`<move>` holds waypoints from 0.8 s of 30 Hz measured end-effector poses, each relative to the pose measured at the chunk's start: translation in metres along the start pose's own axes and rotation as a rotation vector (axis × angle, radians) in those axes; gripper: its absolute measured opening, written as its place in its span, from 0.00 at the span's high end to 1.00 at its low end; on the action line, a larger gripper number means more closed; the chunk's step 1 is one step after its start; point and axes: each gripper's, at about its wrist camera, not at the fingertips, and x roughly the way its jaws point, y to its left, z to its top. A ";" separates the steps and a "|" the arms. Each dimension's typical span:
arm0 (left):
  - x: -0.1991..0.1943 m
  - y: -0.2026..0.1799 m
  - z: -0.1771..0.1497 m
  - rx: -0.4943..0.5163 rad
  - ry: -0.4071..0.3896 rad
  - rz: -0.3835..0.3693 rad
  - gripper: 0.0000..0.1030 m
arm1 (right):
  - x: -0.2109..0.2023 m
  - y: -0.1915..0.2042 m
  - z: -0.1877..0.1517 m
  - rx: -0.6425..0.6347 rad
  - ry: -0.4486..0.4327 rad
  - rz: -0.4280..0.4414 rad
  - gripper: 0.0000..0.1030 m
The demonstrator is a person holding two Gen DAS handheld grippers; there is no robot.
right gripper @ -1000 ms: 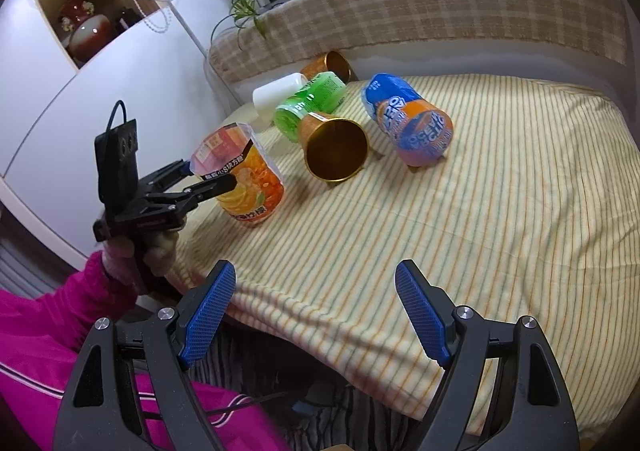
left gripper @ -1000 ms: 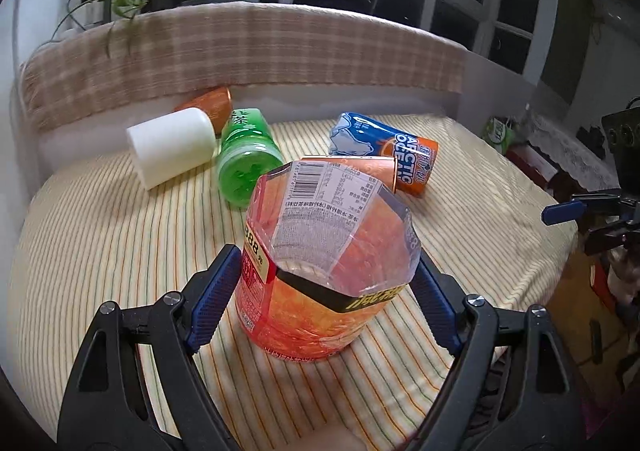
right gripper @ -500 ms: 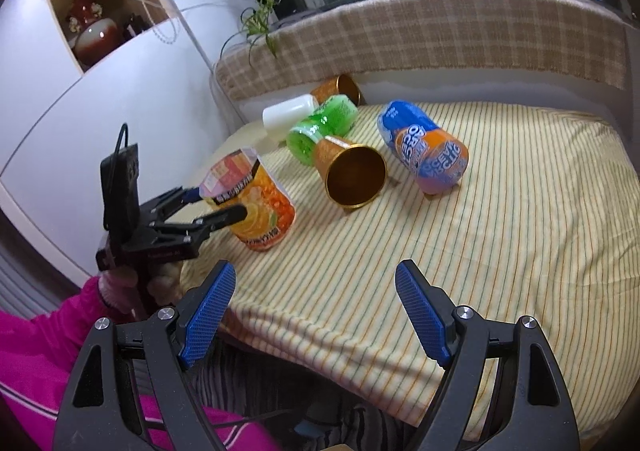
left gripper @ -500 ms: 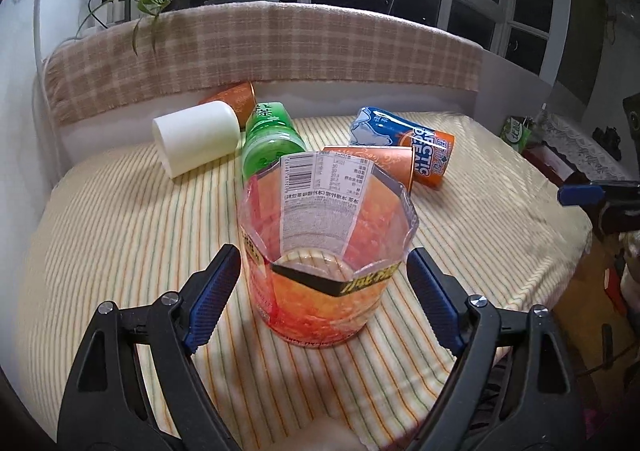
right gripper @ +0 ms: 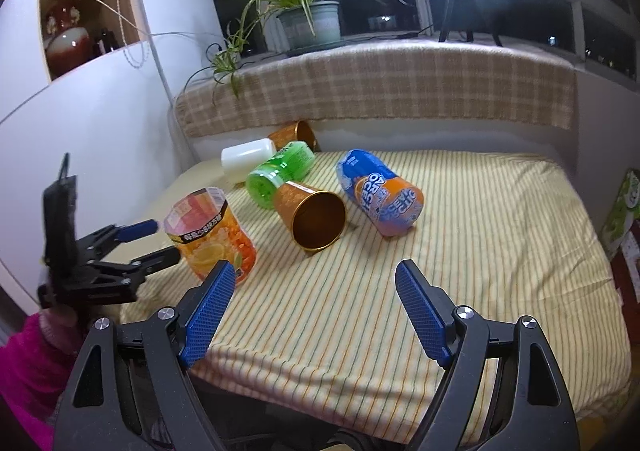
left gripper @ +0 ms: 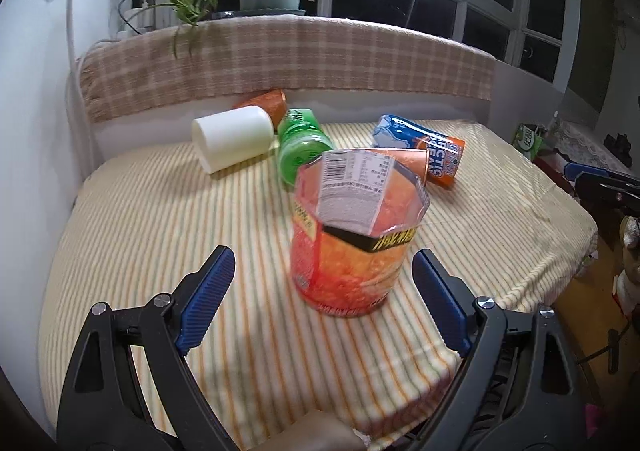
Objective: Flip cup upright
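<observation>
An orange fruit-print plastic cup (left gripper: 352, 235) stands upright, mouth up, on the striped cloth near the front left edge; it also shows in the right wrist view (right gripper: 214, 235). My left gripper (left gripper: 324, 299) is open, its blue fingers just short of the cup and apart from it; it also shows in the right wrist view (right gripper: 150, 241). My right gripper (right gripper: 316, 311) is open and empty over the front of the cloth. A copper cup (right gripper: 312, 211) lies on its side, mouth toward me.
A white cup (left gripper: 232, 137), a green cup (left gripper: 300, 149), a blue-orange Arctic Ocean cup (left gripper: 424, 151) and another copper cup (left gripper: 266, 103) lie on their sides at the back. A plaid-covered ledge (left gripper: 280, 59) with a potted plant stands behind. The cloth's front edge (right gripper: 360, 403) drops off.
My left gripper has drawn back from the orange cup, which now stands free ahead of the fingertips. The right gripper has risen and tilted, staying open.
</observation>
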 end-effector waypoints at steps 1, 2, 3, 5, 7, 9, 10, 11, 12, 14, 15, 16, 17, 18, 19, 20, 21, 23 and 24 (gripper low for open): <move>-0.003 0.001 -0.001 -0.005 -0.003 0.003 0.10 | 0.000 0.001 0.000 0.002 -0.006 -0.013 0.20; -0.007 0.003 -0.003 -0.012 -0.008 0.008 0.10 | -0.001 0.001 -0.001 0.004 -0.011 -0.021 0.20; -0.011 0.004 -0.004 -0.018 -0.013 0.014 0.10 | -0.002 0.002 -0.001 0.006 -0.016 -0.029 0.20; -0.023 0.006 -0.006 -0.041 -0.034 0.044 0.10 | -0.002 0.002 -0.001 0.012 -0.027 -0.054 0.20; -0.034 0.008 -0.007 -0.066 -0.058 0.067 0.10 | -0.004 0.002 -0.001 0.022 -0.037 -0.082 0.20; -0.049 0.008 -0.006 -0.087 -0.100 0.105 0.10 | -0.005 0.002 -0.001 0.029 -0.046 -0.106 0.20; -0.056 0.007 -0.006 -0.093 -0.119 0.121 0.10 | -0.007 0.001 0.000 0.033 -0.054 -0.124 0.20; -0.063 0.006 -0.005 -0.098 -0.139 0.134 0.10 | -0.008 0.002 0.001 0.036 -0.063 -0.140 0.20; -0.071 0.005 -0.004 -0.101 -0.163 0.147 0.10 | -0.010 0.002 0.002 0.037 -0.074 -0.159 0.20; -0.085 0.001 0.000 -0.102 -0.212 0.189 0.10 | -0.014 0.004 0.003 0.036 -0.095 -0.193 0.20; -0.092 -0.003 0.003 -0.097 -0.238 0.212 0.10 | -0.016 0.005 0.005 0.034 -0.106 -0.211 0.20; -0.097 -0.006 0.005 -0.095 -0.256 0.227 0.10 | -0.018 0.007 0.007 0.031 -0.121 -0.231 0.20; -0.102 -0.008 0.007 -0.093 -0.275 0.240 0.10 | -0.020 0.008 0.008 0.029 -0.131 -0.241 0.20; -0.108 -0.012 0.009 -0.091 -0.297 0.253 0.10 | -0.022 0.009 0.009 0.027 -0.143 -0.251 0.20; -0.112 -0.014 0.010 -0.090 -0.311 0.258 0.10 | -0.024 0.011 0.010 0.025 -0.155 -0.264 0.20; -0.117 -0.017 0.013 -0.089 -0.330 0.262 0.10 | -0.025 0.012 0.011 0.024 -0.167 -0.273 0.20; -0.120 -0.018 0.014 -0.087 -0.340 0.264 0.05 | -0.028 0.014 0.012 0.023 -0.181 -0.281 0.20; -0.128 -0.025 0.016 -0.084 -0.380 0.278 0.00 | -0.031 0.016 0.013 0.018 -0.202 -0.295 0.20; -0.130 -0.026 0.017 -0.082 -0.388 0.285 0.00 | -0.033 0.017 0.014 0.014 -0.212 -0.305 0.19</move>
